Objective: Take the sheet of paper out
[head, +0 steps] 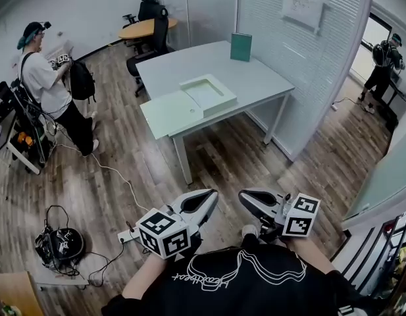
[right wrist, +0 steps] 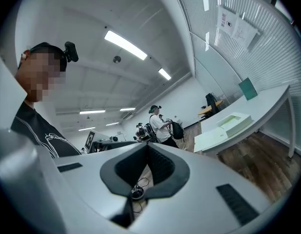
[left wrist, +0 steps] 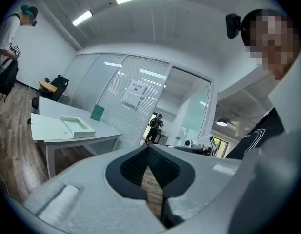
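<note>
A shallow pale green box [head: 208,94] lies open on the white table [head: 255,78], its flat lid [head: 170,114] beside it at the near corner. I cannot make out a sheet of paper inside it. Both grippers are held close to the person's body, well short of the table and pointing toward it. My left gripper [head: 211,193] is shut with nothing between its jaws, and the box [left wrist: 77,126] is small and far off in its view. My right gripper [head: 244,196] also looks shut and empty. The box [right wrist: 233,122] appears at the right of the right gripper view.
A teal board [head: 241,47] stands upright at the table's back. A person [head: 48,84] stands at the left, another [head: 385,58] behind the glass partition at the right. Cables and a black device [head: 58,245] lie on the wooden floor at the lower left. Office chairs [head: 150,41] stand behind the table.
</note>
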### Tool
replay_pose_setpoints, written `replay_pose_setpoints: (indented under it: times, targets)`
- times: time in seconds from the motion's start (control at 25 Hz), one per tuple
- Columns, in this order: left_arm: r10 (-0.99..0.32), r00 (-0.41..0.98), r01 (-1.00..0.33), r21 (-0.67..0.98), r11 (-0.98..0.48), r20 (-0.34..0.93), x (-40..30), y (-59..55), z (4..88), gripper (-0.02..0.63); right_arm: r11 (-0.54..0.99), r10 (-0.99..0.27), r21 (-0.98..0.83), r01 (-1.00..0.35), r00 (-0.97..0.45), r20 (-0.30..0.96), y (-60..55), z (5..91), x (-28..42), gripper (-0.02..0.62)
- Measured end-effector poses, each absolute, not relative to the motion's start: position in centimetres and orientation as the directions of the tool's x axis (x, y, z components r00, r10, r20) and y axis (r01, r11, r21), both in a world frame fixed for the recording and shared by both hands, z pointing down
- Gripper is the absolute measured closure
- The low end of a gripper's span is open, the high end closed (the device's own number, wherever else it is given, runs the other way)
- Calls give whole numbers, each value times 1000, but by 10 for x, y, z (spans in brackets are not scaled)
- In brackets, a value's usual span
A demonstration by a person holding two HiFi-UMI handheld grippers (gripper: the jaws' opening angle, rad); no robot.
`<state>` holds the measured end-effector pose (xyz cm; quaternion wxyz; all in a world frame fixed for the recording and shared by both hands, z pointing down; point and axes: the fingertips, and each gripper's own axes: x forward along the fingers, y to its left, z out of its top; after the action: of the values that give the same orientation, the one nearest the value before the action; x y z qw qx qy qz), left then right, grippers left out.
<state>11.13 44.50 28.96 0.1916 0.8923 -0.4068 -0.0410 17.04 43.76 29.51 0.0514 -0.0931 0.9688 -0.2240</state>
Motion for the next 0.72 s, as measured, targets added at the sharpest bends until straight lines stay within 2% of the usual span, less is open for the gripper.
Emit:
replay_pose_setpoints:
  times: [0.36, 0.72]
  targets:
    - [-751, 655, -711, 407, -573, 86, 106, 416, 295, 594, 879, -185, -455, -140, -981, -56, 412, 299, 167, 586]
    - [-766, 627, -731, 446, -516, 142, 97, 354, 315, 594, 852, -141, -515, -89, -988, -61, 347, 318, 154, 586]
